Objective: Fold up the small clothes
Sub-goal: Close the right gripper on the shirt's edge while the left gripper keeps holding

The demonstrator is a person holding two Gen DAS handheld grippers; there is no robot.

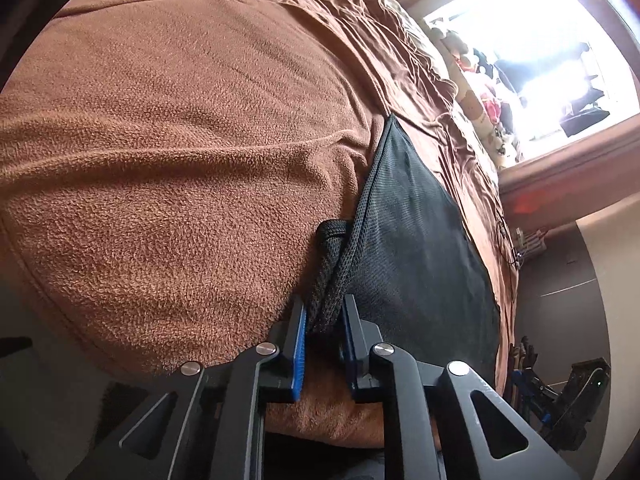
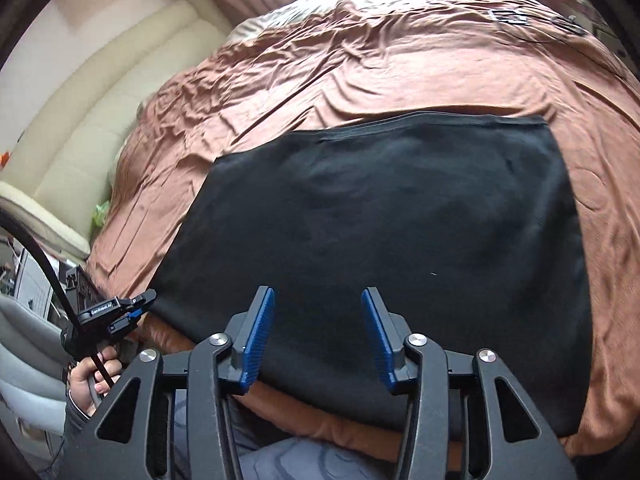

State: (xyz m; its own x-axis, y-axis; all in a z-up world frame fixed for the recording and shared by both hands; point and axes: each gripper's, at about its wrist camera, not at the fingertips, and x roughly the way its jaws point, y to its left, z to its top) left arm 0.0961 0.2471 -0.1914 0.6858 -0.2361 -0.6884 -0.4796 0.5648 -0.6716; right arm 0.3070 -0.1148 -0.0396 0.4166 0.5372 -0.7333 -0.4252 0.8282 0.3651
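The left gripper's (image 1: 323,320) blue-padded fingers (image 1: 299,344) pinch a bunched corner of the black garment (image 2: 384,240). The right gripper's (image 2: 318,300) fingers (image 2: 260,340) stand spread above the garment's near edge, gripping nothing. The garment lies flat on the brown bed cover (image 2: 360,60), the pinched corner at its left edge.

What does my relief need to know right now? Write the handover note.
Left gripper: shut on a bunched corner of the black garment, at its near left edge.
Right gripper: open, holding nothing, hovering over the garment's near edge.
Garment lies spread flat on the brown bedspread, near the bed's front edge.
Done: garment laid out, left corner gripped.
Left: grip the other side with the right gripper, then fold; no fold looks made yet.
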